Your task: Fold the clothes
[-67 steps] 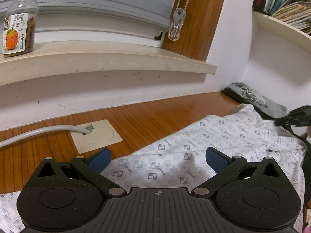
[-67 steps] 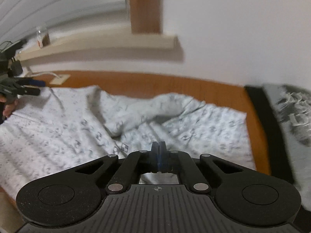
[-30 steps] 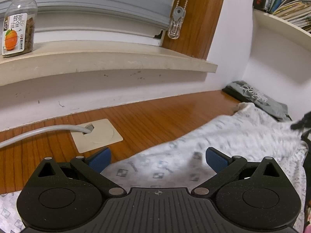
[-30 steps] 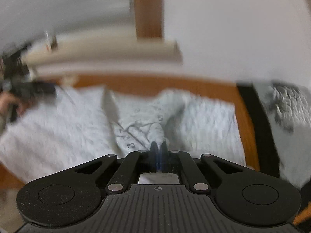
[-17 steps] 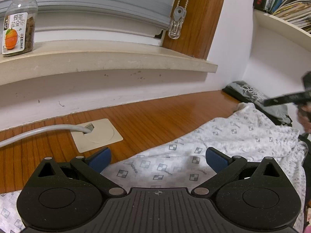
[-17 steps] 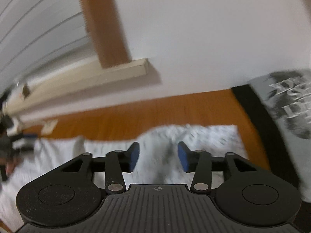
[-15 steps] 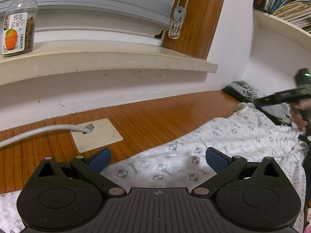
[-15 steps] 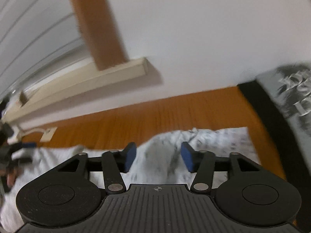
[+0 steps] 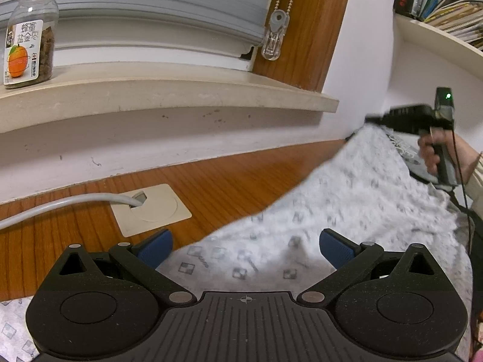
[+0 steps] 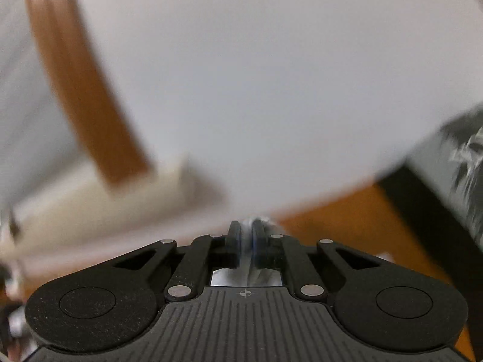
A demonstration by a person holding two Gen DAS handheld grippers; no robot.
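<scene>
A white garment with small grey squares [image 9: 362, 187] lies across the wooden table [image 9: 226, 181]. My left gripper [image 9: 246, 244] stands open just above its near edge, blue pads wide apart and holding nothing. At the far right a hand holds my right gripper [image 9: 374, 119], which has the garment's far corner pulled up off the table. In the right wrist view the right gripper [image 10: 247, 232] is closing, and a thin fold of the white cloth [image 10: 247, 241] is pinched between its pads. That view is blurred.
A jar [image 9: 28, 33] stands on the windowsill. A grey cable runs into a beige outlet plate [image 9: 151, 208] on the table. A folded dark grey garment [image 10: 452, 166] lies at the right wall under a bookshelf [image 9: 437, 6]. A blind cord pull [image 9: 274, 39] hangs by the window frame.
My right gripper opened, swung to the garment's far corner, closed on it and raised it. The cloth now slopes up toward that corner. My left gripper stayed still and open.
</scene>
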